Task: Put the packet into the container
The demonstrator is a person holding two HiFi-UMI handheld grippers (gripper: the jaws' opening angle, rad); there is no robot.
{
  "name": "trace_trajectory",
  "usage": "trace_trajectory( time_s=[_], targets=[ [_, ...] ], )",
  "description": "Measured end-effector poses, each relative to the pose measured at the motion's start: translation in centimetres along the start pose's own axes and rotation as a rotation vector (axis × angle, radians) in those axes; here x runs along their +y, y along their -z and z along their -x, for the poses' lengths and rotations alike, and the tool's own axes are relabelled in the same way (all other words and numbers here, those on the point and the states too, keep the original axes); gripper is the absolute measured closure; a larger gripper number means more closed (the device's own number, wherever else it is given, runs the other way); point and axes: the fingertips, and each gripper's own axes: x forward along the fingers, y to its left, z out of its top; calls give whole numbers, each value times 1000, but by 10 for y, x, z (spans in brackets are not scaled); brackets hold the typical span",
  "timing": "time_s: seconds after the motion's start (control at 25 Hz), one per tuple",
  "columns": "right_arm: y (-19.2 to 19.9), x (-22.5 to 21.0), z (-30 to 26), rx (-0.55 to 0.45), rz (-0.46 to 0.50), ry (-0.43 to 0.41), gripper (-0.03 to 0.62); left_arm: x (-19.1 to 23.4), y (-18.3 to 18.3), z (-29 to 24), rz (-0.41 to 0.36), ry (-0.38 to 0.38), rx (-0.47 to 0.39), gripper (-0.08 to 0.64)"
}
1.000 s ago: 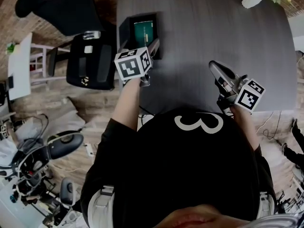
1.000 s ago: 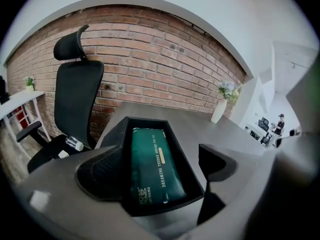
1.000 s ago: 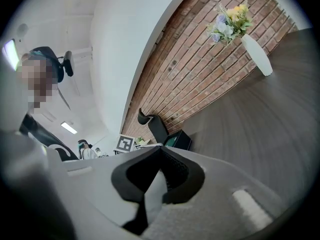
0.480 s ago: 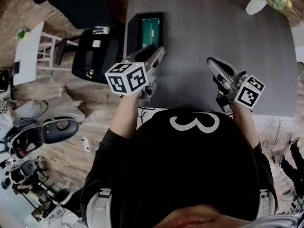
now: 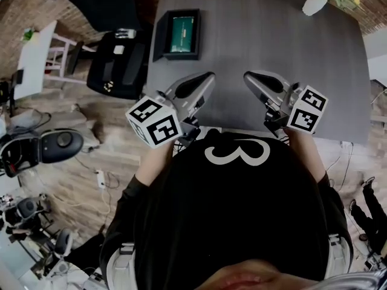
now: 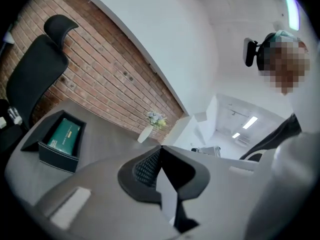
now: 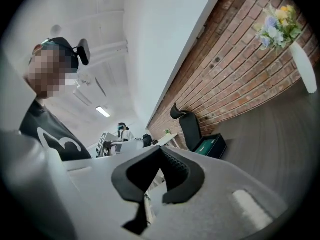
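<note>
Desk: 1. Container: 1. Green packet: 1. Flower vase: 1. Office chair: 1. Grippers: 2, namely left hand-held gripper and right hand-held gripper.

White "3" — black shirt

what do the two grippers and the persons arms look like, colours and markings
The left gripper and right gripper have smooth, light grey tapered shells with dark inlays. Each carries a white cube printed with black square markers. The inner pads are black with a dotted texture. The person wears a black top with a large white 3.
</note>
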Motion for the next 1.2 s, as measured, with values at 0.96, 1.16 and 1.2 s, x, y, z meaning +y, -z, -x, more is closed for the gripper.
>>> trace_trajectory(
  time_s=[0.96,1.16,1.2],
  targets=[
    [-10,26,22,14,129,4,594,-32,6,-4,-172,-87,28,548],
    [-13,30,17,21,127,-3,594,-34,4,-5,-207,-100,42,548],
    [-14,30,17,21,126,-5,594,-35,3,-5,-214,-102,44,548]
  ],
)
